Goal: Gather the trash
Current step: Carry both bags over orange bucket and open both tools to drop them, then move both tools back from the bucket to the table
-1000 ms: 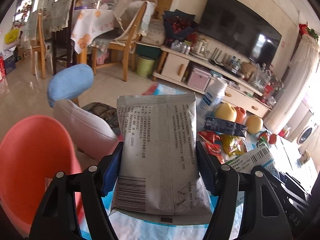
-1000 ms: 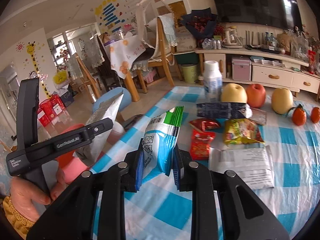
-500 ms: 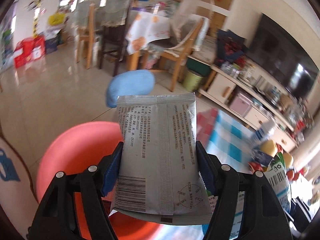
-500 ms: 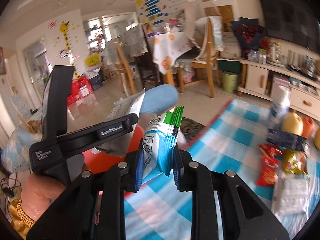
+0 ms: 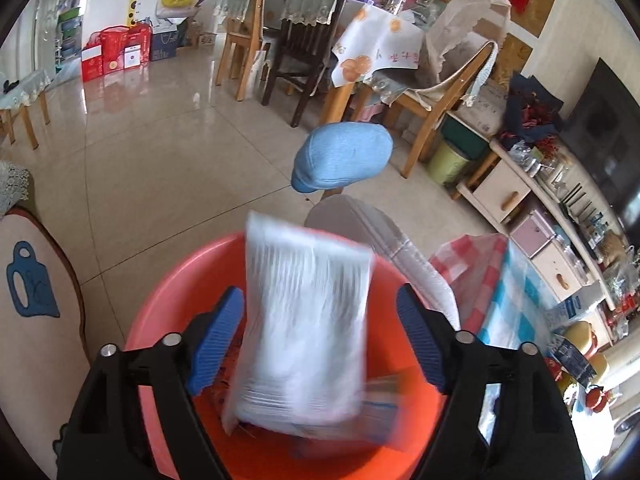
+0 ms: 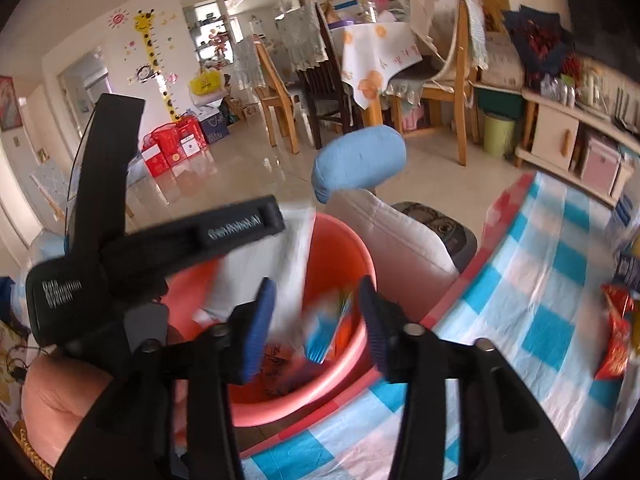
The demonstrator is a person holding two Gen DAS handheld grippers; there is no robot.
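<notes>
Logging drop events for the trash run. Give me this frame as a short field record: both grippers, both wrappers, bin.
left gripper: open, jaws just opened, pads clear of the pouch
grey pouch: blurred, between the left jaws, over the tub
right gripper: open, jaws just opened
blue-green wrapper: blurred, loose between the right jaws, above the tub
orange tub: beside the checked table, some trash inside
checked tablecloth: red wrapper left on it
</notes>
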